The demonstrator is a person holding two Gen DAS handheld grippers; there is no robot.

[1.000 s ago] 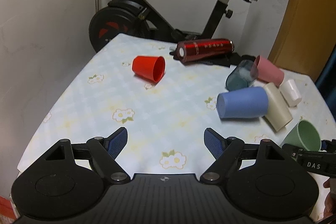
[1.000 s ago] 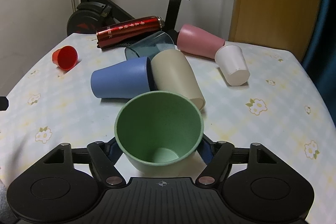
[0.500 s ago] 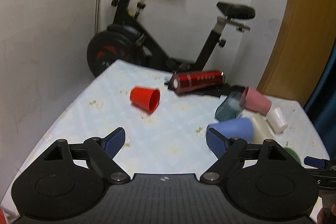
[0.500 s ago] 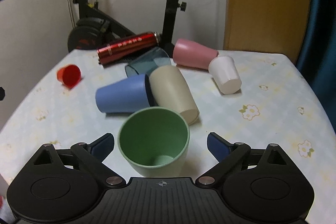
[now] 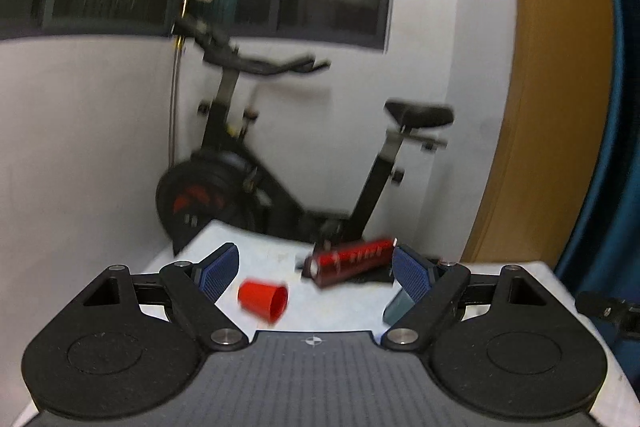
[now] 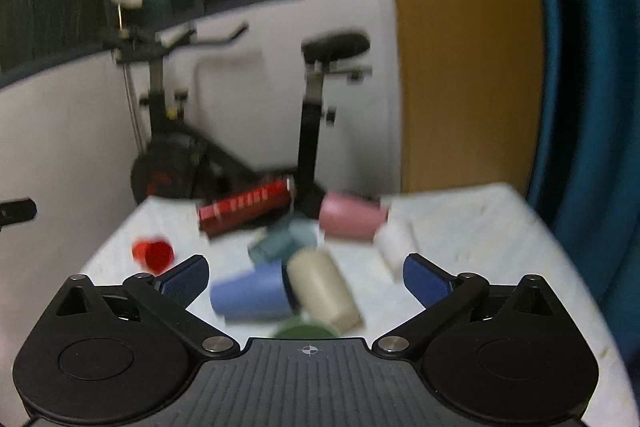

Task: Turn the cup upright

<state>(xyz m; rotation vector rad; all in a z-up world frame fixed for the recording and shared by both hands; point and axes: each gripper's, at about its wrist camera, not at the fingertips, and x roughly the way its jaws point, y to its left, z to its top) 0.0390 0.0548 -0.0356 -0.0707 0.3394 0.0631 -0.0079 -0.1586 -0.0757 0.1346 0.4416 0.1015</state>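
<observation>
The green cup stands upright on the table just below my right gripper; only its rim shows above the gripper body. The right gripper is open and empty, raised and pulled back. Blue, cream, teal, pink, white and red cups lie on their sides. My left gripper is open and empty, raised above the table's near left. The red cup lies ahead of it, and part of the teal cup shows.
A red metal bottle lies at the table's far edge, also in the left wrist view. An exercise bike stands behind the table. A wooden door and blue curtain are at the right. Both views are motion-blurred.
My right gripper opened, let go of the green cup standing upright, then rose and tilted up. My left gripper also rose and tilted up, so most cups left its view.
</observation>
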